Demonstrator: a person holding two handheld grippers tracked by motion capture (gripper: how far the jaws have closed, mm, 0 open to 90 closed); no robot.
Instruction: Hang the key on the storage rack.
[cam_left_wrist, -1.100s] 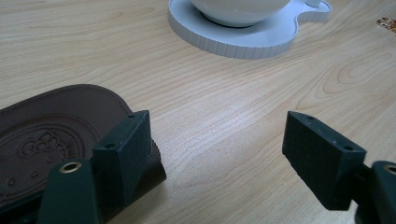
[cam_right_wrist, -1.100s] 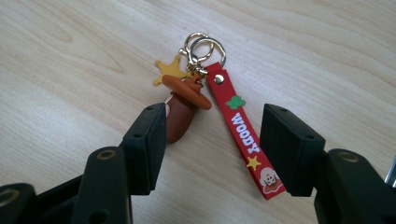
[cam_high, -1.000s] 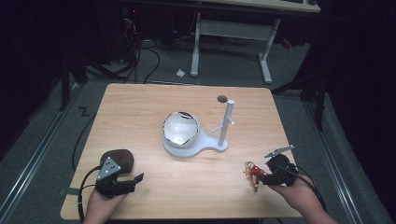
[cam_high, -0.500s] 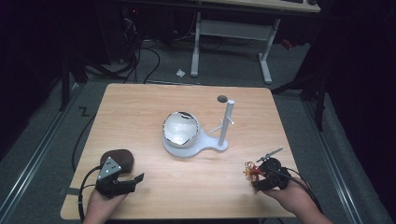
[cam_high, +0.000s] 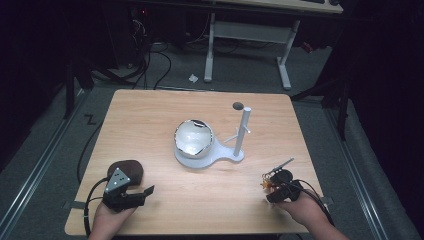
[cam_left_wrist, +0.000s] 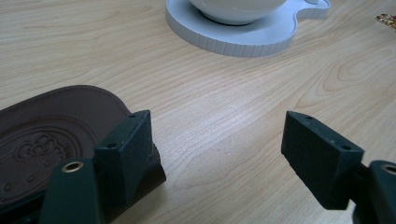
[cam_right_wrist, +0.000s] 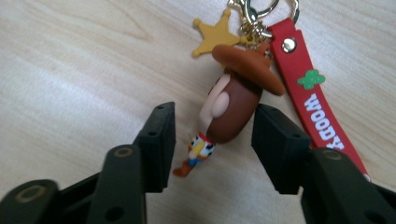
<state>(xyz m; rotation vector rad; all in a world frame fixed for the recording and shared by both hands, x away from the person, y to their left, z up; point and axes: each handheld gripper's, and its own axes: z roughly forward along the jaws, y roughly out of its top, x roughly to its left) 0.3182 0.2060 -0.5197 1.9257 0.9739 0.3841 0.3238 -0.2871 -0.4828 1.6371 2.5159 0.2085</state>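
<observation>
Since the earlier frame the right gripper (cam_high: 274, 189) has sunk toward the table's (cam_high: 200, 210) near right corner and its jaws have just been closing, with the cowboy keychain figure (cam_right_wrist: 229, 109) now between them. One pad looks to touch the figure's head on the strap side; the other stands just clear, so nothing is clamped yet. The figure lies flat near the table's front edge, hat pointing away from the gripper, with its yellow star charm (cam_right_wrist: 215, 33) and red strap (cam_right_wrist: 317, 100) beyond and beside it. It looks light, rubbery and rounded, likely to squirm; the broad brown head seems the best place to pinch. At the near left corner the left gripper (cam_high: 136, 195) rests released beside a brown leather pouch (cam_left_wrist: 42, 140). Farther off, mid-table, stands a white stand (cam_high: 220, 154) with a glossy bowl (cam_high: 194, 137).
</observation>
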